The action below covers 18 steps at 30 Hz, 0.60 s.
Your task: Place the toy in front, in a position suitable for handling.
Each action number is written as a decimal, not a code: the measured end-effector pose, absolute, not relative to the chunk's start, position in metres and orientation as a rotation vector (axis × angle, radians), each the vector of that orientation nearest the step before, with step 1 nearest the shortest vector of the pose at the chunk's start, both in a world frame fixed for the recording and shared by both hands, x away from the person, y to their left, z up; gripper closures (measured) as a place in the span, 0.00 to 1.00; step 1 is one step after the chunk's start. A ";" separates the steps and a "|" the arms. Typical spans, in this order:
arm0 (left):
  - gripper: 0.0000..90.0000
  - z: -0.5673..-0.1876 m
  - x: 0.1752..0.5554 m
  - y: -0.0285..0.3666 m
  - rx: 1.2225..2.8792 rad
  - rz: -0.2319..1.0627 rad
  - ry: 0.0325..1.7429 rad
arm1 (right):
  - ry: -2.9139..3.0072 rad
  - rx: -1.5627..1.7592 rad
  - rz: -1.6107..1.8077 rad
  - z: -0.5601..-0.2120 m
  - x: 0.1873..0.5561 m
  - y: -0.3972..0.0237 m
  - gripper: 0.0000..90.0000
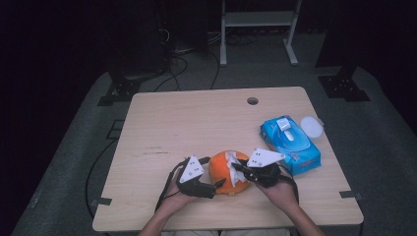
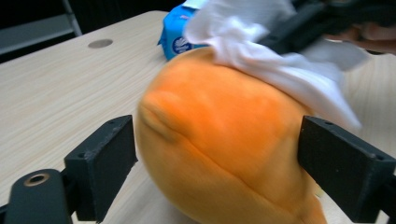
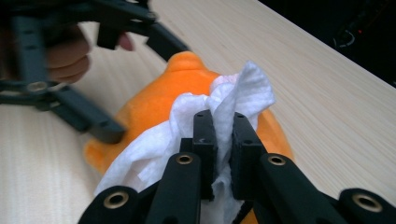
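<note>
Table evenly lit from above amid dark surroundings; both gripper views softly blurred, without glare.

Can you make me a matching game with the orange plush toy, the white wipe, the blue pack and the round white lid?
Things:
1. orange plush toy
2. white wipe
3. blue wipe pack
4. round white lid

Places:
A. pinched in the right tongs
B. at the table's right edge, beside the pack
C. between the left tongs' two jaws
D. lying right of the toy

Pairs: 1-C, 2-A, 3-D, 4-B
</note>
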<state>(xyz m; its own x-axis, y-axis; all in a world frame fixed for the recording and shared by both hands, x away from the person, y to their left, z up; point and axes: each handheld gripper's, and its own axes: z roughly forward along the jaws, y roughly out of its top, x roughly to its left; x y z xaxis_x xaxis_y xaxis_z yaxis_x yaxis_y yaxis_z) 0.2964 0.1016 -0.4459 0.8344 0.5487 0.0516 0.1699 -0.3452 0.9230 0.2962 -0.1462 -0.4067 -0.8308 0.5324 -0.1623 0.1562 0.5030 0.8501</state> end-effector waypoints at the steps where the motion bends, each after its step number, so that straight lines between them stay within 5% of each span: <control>1: 0.13 -0.446 0.296 0.102 1.913 0.430 0.537 | 2.346 0.553 1.261 -0.407 0.295 -0.144 0.91; 6: 0.25 -0.447 0.292 0.096 1.943 0.435 0.501 | 2.367 0.534 1.277 -0.404 0.289 -0.135 0.91; 11: 0.27 -0.446 0.282 0.086 1.989 0.528 0.424 | 2.380 0.454 1.248 -0.404 0.281 -0.119 0.92; 18: 0.28 -0.447 0.281 0.086 1.975 0.527 0.412 | 2.336 0.592 1.254 -0.401 0.296 -0.148 0.92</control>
